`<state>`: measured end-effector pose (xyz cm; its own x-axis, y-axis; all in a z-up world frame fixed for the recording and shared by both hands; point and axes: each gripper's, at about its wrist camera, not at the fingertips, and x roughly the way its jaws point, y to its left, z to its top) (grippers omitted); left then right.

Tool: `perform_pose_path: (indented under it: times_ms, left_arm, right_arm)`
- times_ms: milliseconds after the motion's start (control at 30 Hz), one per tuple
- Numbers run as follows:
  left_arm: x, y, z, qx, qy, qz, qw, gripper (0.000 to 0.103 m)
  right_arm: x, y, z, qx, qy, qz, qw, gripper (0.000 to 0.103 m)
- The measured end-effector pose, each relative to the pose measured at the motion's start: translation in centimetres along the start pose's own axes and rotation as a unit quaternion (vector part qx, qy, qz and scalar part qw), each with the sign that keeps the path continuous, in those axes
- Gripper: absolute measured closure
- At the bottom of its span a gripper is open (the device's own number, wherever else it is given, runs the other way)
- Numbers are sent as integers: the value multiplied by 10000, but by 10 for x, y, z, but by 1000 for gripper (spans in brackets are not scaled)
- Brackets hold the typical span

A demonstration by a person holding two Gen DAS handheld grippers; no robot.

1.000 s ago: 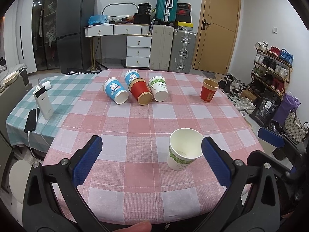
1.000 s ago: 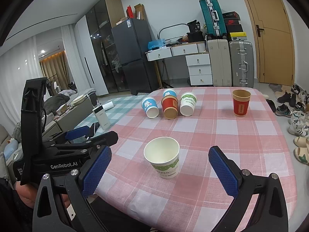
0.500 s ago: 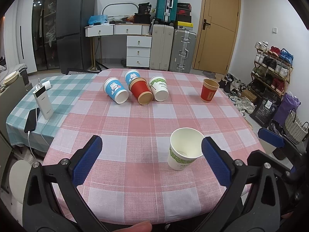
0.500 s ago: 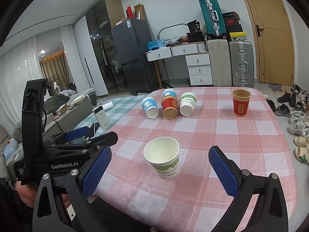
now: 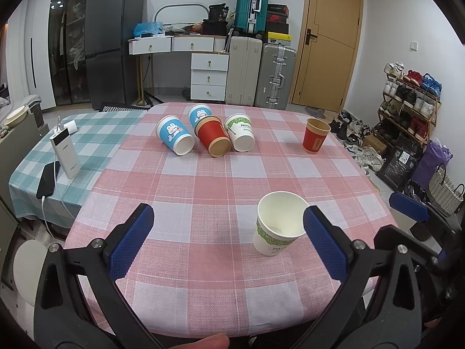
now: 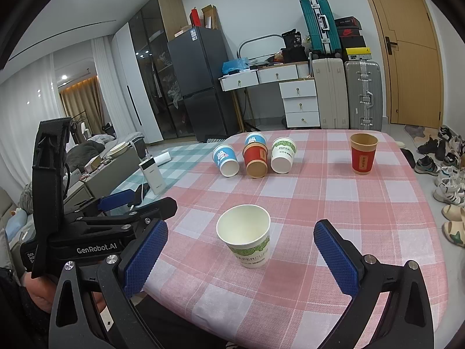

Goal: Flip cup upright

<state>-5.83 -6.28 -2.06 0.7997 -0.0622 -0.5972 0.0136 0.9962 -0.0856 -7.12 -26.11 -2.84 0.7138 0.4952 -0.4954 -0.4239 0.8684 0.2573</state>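
Note:
A white paper cup with a green band [image 5: 276, 226] [image 6: 247, 240] stands upright near the table's front edge. A red cup [image 5: 316, 136] [image 6: 363, 152] stands upright at the far right. At the far middle, several cups lie on their sides: a blue one [image 5: 174, 136] [image 6: 225, 160], a second blue one behind [image 5: 199, 113], a red one [image 5: 213, 139] [image 6: 255, 160] and a white one [image 5: 239, 135] [image 6: 282, 154]. My left gripper [image 5: 228, 238] is open and empty, left of the white cup. My right gripper [image 6: 241, 256] is open and empty, just in front of that cup.
The pink checked table [image 5: 203, 180] adjoins a green checked table [image 5: 87, 145] at the left with a power bank [image 5: 65, 152] and a phone [image 5: 48, 179]. Suitcases, drawers and a fridge stand behind; a shoe rack [image 5: 412, 101] is at the right.

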Motion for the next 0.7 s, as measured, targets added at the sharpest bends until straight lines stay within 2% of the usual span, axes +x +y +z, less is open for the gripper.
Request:
perform_pose_path:
  times_ms: [700]
  left_arm:
    - [0, 3, 0, -32, 16, 29, 10000, 0]
  right_arm:
    - [-2, -9, 3, 172, -18, 20, 9998, 0]
